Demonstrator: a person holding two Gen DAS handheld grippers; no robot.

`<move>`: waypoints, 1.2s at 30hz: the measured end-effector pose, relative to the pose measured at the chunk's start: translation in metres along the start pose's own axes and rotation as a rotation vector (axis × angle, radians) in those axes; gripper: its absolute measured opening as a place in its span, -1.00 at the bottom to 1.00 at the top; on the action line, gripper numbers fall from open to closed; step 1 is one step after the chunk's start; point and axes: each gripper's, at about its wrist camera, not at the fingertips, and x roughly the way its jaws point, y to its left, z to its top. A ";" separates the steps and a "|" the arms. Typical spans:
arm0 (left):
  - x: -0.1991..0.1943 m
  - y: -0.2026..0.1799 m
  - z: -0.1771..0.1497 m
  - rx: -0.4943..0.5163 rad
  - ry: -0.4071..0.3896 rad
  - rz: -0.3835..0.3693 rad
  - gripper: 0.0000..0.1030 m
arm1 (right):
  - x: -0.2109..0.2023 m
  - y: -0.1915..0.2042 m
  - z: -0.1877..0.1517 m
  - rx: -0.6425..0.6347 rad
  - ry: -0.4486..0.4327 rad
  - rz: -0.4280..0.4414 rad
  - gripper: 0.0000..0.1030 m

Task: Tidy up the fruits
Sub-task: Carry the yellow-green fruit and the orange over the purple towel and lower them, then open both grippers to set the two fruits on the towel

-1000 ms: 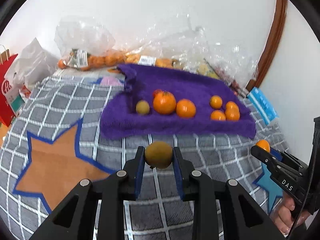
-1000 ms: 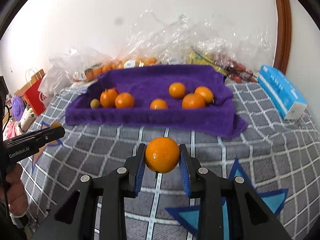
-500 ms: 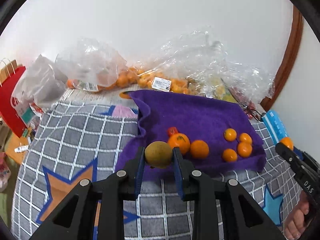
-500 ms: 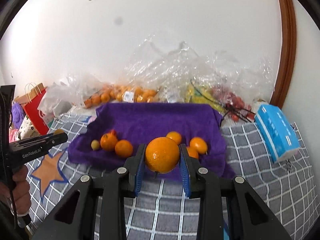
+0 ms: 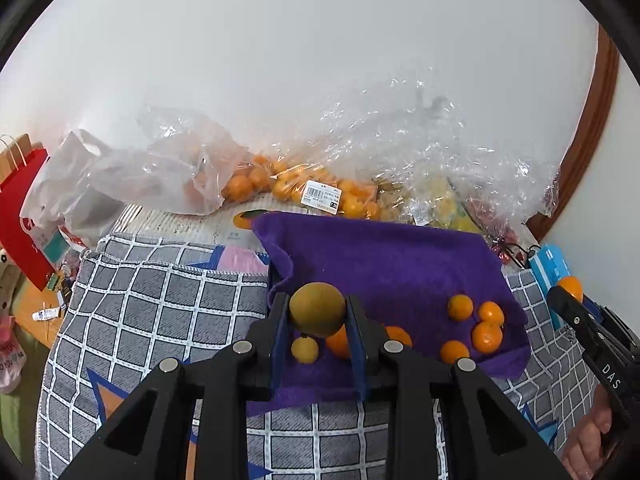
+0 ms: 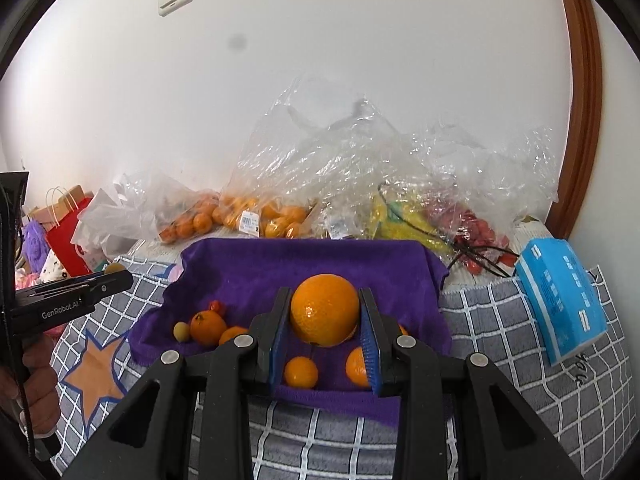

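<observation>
The left gripper (image 5: 318, 312) clamps a brownish-green fruit (image 5: 318, 309), perhaps a kiwi; the right gripper (image 6: 325, 312) clamps an orange (image 6: 324, 309). Both hang above the purple towel (image 5: 380, 256), likely so each can be sorted beside its kind beneath the jaws.

Both grippers now sit higher and further forward than a second ago. The left gripper (image 5: 318, 312) with its greenish-brown fruit (image 5: 317, 309) is over the near left part of the purple towel (image 5: 384, 256), no longer over the checked blanket (image 5: 160, 304). The right gripper (image 6: 325, 316) with its orange (image 6: 324, 310) likewise hangs above the towel's near edge. More wall fills both views.
</observation>
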 end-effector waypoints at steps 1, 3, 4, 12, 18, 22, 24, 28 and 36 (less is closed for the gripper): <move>0.002 -0.001 0.001 -0.002 0.002 0.000 -0.48 | 0.001 0.000 0.001 -0.001 0.000 -0.001 -0.38; 0.006 -0.001 0.003 -0.001 0.006 0.001 -0.48 | 0.006 -0.001 0.002 0.000 0.001 -0.002 -0.38; 0.008 -0.002 0.004 0.000 0.008 0.001 -0.48 | 0.008 -0.001 0.003 0.000 0.002 -0.001 -0.38; 0.026 -0.008 0.009 0.022 0.029 -0.011 -0.48 | 0.026 -0.003 0.004 0.006 0.021 -0.003 -0.38; 0.039 -0.014 0.014 0.032 0.039 -0.026 -0.48 | 0.039 -0.006 0.002 0.009 0.041 0.000 -0.38; 0.048 -0.015 0.016 0.034 0.052 -0.030 -0.48 | 0.052 -0.004 -0.004 0.004 0.071 0.003 -0.38; 0.052 -0.014 0.015 0.034 0.059 -0.030 -0.48 | 0.059 -0.004 -0.009 0.004 0.087 0.005 -0.38; 0.061 -0.011 0.013 0.027 0.078 -0.029 -0.48 | 0.072 -0.004 -0.017 0.006 0.123 0.012 -0.38; 0.075 0.002 0.004 0.008 0.117 -0.034 -0.48 | 0.094 -0.006 -0.030 0.019 0.183 0.028 -0.38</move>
